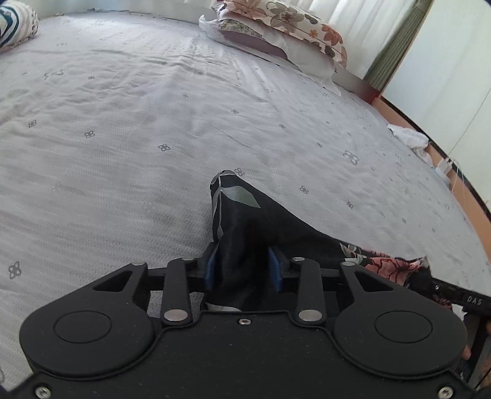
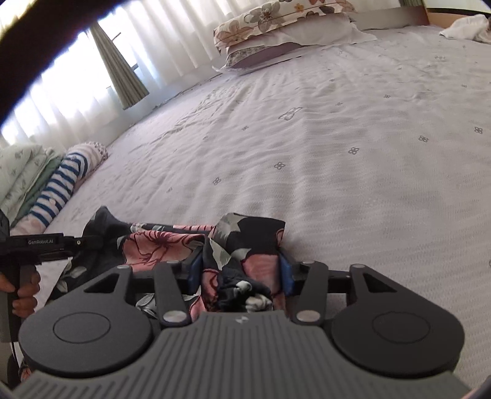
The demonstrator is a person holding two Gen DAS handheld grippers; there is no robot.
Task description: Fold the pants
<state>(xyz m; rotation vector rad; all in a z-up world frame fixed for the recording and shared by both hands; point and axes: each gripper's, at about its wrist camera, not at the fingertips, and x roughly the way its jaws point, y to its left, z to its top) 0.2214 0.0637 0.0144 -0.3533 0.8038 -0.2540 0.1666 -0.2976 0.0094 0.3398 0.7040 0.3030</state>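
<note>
Nearest to me, my left gripper (image 1: 244,270) is clamping a bunched fold of the pants (image 1: 245,233), its blue pads (image 1: 211,270) pressing the cloth from both sides. My right gripper (image 2: 241,270) is gripping another gathered wad of the same pants (image 2: 242,245), with crumpled fabric filling the gap between its pads (image 2: 285,273).

The pants are lying at the near edge of the bed (image 1: 122,138), stretching between my two grippers. They are showing as dark, smooth, slightly shiny cloth printed with pink flowers and pale grey-green leaves. In the left wrist view a stiff peak of fabric is standing up beyond the fingers; in the right wrist view the cloth is puckering into deep folds.

Both gripper bodies are covering the lower part of the garment, so I cannot make out its waistband or legs. The hand (image 2: 26,291) holding the left gripper's handle is showing at the frame's edge in the right wrist view, partly cut off.

Farther out, the bedspread is spreading pale lilac, woven and faintly rippled, dotted with small four-petal motifs. At the far end, floral pillows (image 1: 282,27) are sitting stacked, and a striped bolster (image 2: 61,187) is lying along one side below pleated white curtains (image 2: 76,61).
</note>
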